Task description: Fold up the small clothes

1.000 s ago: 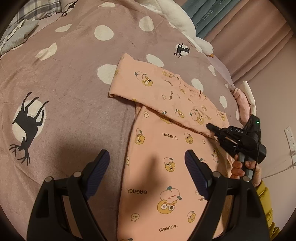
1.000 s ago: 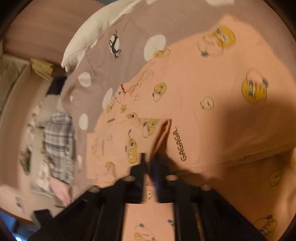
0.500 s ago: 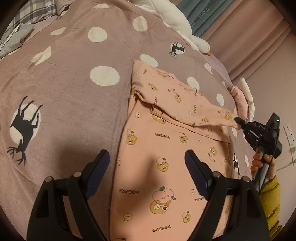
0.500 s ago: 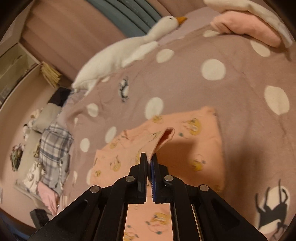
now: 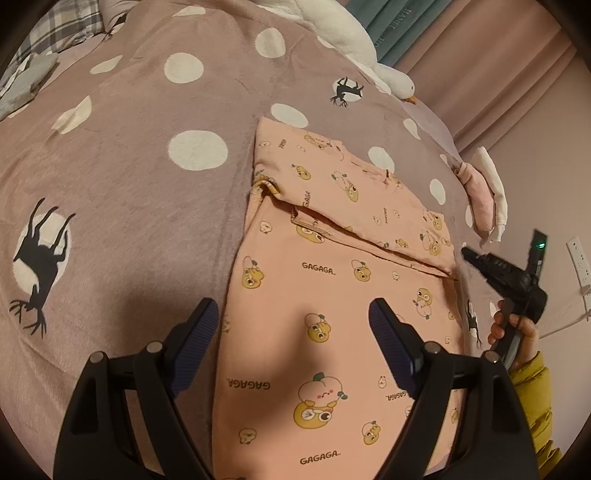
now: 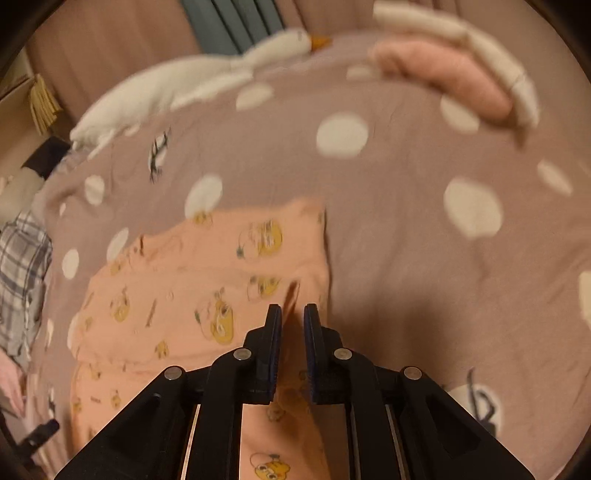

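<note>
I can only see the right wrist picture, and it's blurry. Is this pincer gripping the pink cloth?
Observer: No. From the left wrist camera, the right gripper sits just off the right edge of the pink pyjama top, gripping nothing.
Operator: And the other pincer?
Observer: The left gripper hangs wide open above the top's lower half.
Operator: Is anything folded yet?
Observer: Yes, a folded flap lies across the top's upper part.

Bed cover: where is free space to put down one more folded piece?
Free: the dotted bed cover left of the peach pajama garment, and right of it. Crowded: far edge, with the goose plush and folded pink cloth.
</note>
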Demonstrator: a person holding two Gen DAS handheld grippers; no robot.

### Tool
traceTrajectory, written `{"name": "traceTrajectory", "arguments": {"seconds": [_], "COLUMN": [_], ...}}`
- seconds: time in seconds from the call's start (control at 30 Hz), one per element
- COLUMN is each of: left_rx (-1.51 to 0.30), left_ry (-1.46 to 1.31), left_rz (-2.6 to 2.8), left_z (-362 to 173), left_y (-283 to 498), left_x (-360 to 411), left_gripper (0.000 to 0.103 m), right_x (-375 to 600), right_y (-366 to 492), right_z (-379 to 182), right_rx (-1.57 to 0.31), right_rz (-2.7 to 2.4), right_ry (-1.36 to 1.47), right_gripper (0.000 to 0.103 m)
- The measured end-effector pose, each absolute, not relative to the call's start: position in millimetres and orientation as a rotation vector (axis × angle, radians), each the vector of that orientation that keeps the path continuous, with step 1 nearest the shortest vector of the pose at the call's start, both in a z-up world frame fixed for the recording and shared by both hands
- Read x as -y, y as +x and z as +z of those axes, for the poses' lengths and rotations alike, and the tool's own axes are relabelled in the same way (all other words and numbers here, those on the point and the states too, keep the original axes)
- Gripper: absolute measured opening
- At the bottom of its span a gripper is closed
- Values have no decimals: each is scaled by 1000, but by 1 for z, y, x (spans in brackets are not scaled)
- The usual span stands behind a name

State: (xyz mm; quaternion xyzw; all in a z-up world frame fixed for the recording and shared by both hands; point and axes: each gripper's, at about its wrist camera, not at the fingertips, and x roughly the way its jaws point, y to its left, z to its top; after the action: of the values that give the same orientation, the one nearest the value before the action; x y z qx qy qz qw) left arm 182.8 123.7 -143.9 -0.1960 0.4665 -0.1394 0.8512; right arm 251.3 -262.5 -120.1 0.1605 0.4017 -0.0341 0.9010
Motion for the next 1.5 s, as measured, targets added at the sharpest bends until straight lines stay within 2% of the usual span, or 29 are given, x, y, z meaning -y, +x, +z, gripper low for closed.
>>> {"name": "traceTrajectory", "arguments": {"seconds": [0.17, 0.3, 0.37, 0.4, 0.7, 0.8, 0.93, 0.97, 1.27, 1.4, 1.5], "left_rx": [-959, -951, -960, -962, -960, -975, -1025, -1018, -1019, -1020, -1017], "left_ry": [-380, -360, -350, -347, -428, -418, -389, -399, -395, -418, -414], "left_rz": [-322, -357, -372, -375, -434, -383, -346, -347, -333, -345, -331], "left_z": [-140, -139, -140, -140, -147, -159, -180, -182, -180, -179, -173], "left_y": [199, 217, 228, 232, 292, 309, 319, 318, 301, 292, 273], "left_x": [-108, -92, -85, -83, -65, -64, -69, -73, -87, -95, -103], "left_gripper": [83, 83, 83, 83, 82, 73, 52, 50, 53, 53, 62], "right_x": [241, 236, 246, 252, 238, 232, 237, 241, 237, 244, 248], "right_y": [253, 269, 275, 272, 250, 256, 256, 254, 244, 248, 238], "right_z": [-110, -143, -167, -170, -134, -143, -165, -167, -153, -171, -163], "right_rx": [-789, -884, -946, -918, -812, -835, -892, -897, -857, -912, -909], "right_rz": [115, 96, 77, 86, 198, 184, 158, 160, 180, 167, 156], "right_ry": [316, 305, 371, 415, 392, 358, 340, 347, 347, 381, 427], "right_gripper": [10, 10, 5, 5, 5, 5, 5, 5, 5, 5, 6]}}
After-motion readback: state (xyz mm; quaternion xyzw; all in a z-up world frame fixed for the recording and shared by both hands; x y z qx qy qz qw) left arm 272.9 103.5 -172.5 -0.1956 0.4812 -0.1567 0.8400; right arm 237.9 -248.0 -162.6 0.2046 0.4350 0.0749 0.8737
